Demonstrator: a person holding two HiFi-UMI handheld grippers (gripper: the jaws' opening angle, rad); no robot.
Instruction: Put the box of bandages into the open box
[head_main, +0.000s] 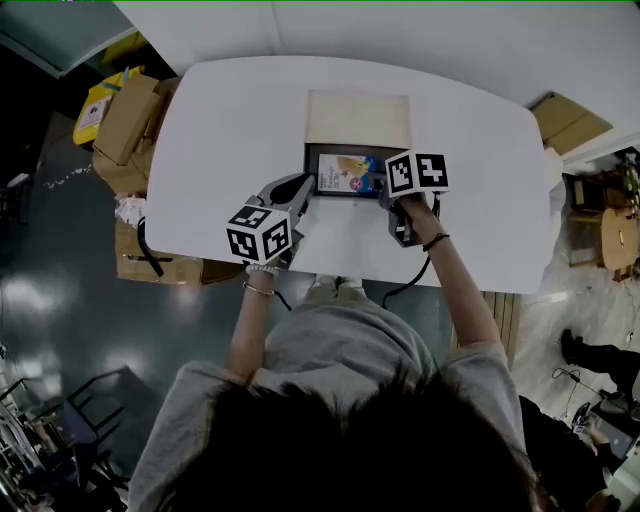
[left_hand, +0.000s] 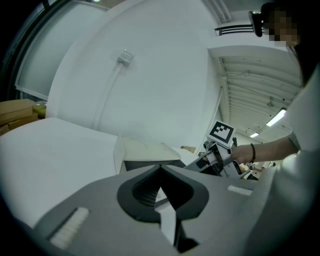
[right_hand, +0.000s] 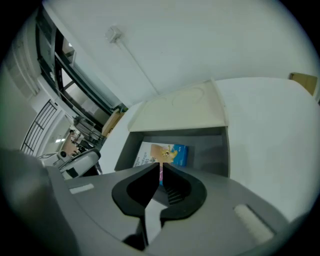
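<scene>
The open box (head_main: 312, 158) is grey inside and sits mid-table with its pale lid (head_main: 357, 118) folded back. The bandage box (head_main: 350, 175), blue and white with a cartoon picture, lies flat inside it; the right gripper view shows it (right_hand: 162, 154) just beyond the jaws. My right gripper (head_main: 386, 192) hangs over the box's right front corner, tilted down, jaws shut with nothing between them (right_hand: 161, 165). My left gripper (head_main: 305, 186) rests at the box's left front corner, jaw tips together (left_hand: 160, 168). The left gripper view shows the box (left_hand: 150, 163) and the right gripper (left_hand: 217, 160) beyond.
The white table (head_main: 220, 140) has rounded corners, its front edge close to my body. Cardboard boxes are stacked on the floor to the left (head_main: 130, 120) and another lies at the right (head_main: 570, 120). A black cable (head_main: 405, 285) drops from the right gripper.
</scene>
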